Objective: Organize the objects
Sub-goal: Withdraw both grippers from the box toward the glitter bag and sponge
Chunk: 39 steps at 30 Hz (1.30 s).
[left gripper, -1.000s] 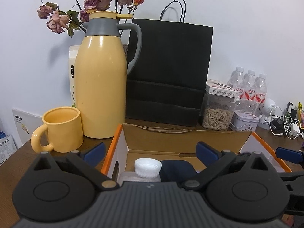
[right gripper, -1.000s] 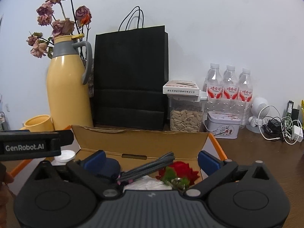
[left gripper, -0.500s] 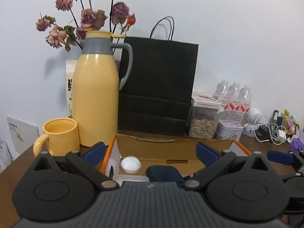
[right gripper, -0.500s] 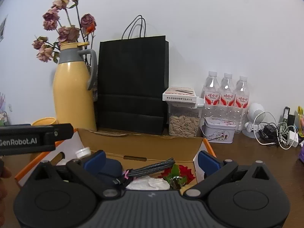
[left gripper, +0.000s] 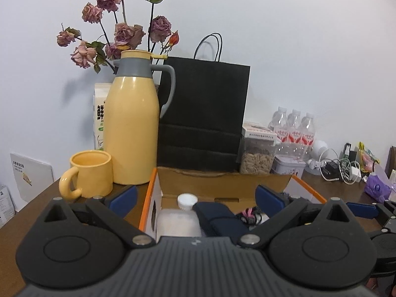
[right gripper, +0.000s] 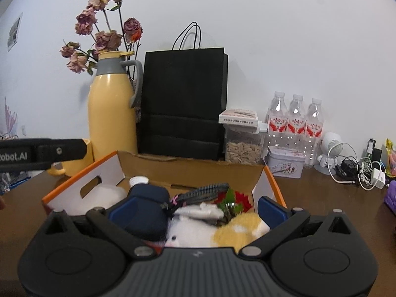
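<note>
Both pairs of jaws stand spread wide and hold nothing. The left gripper (left gripper: 195, 195) hovers over the left end of the open orange-edged cardboard box (left gripper: 224, 182), the right gripper (right gripper: 191, 206) over its right half.

Nearest the right jaws lies a white and tan plush toy (right gripper: 222, 232), directly below and between the blue pads. Beyond it are a white crumpled packet (right gripper: 200, 210), a grey braided strap (right gripper: 203, 191) and a red artificial flower (right gripper: 237, 198). A navy pouch (right gripper: 146, 205) sits mid-box, and a clear plastic bottle with a white cap (left gripper: 182, 219) lies at the left end, its long axis pointing away from the left jaws, which are nearer to it.

Behind the box stand a yellow mug (left gripper: 90, 173), a yellow thermos jug (left gripper: 131, 131) and a black paper bag (left gripper: 203, 113).
</note>
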Motion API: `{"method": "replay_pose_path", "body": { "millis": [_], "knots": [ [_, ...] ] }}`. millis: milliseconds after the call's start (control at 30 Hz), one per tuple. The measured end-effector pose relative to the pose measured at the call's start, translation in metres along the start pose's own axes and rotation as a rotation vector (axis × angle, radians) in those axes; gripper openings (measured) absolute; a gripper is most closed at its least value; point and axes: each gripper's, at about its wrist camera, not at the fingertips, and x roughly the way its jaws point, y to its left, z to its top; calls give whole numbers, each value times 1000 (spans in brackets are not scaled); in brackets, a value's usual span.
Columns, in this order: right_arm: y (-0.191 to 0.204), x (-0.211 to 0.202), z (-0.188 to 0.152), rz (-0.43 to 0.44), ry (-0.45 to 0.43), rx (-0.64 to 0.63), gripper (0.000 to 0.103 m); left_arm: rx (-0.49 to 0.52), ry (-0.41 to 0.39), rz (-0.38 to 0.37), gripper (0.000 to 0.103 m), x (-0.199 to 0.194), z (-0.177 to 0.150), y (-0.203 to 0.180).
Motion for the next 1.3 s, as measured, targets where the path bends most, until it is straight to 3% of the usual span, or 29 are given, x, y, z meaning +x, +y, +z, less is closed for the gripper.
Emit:
{"method": "replay_pose_path", "body": {
  "millis": [200, 367, 633, 867, 1300],
  "knots": [
    [0, -21, -16, 24, 27, -8, 103, 29, 68, -10, 103, -16, -23, 5],
    [1, -33, -35, 55, 86, -11, 103, 42, 186, 0, 103, -18, -49, 12],
    [1, -30, -62, 110, 221, 4, 103, 51, 326, 44, 103, -15, -74, 25],
    [6, -20, -72, 108, 278, 5, 103, 46, 402, 68, 103, -4, -87, 30],
    [5, -8, -77, 61, 316, 27, 103, 71, 397, 106, 103, -1, -92, 28]
  ]
}}
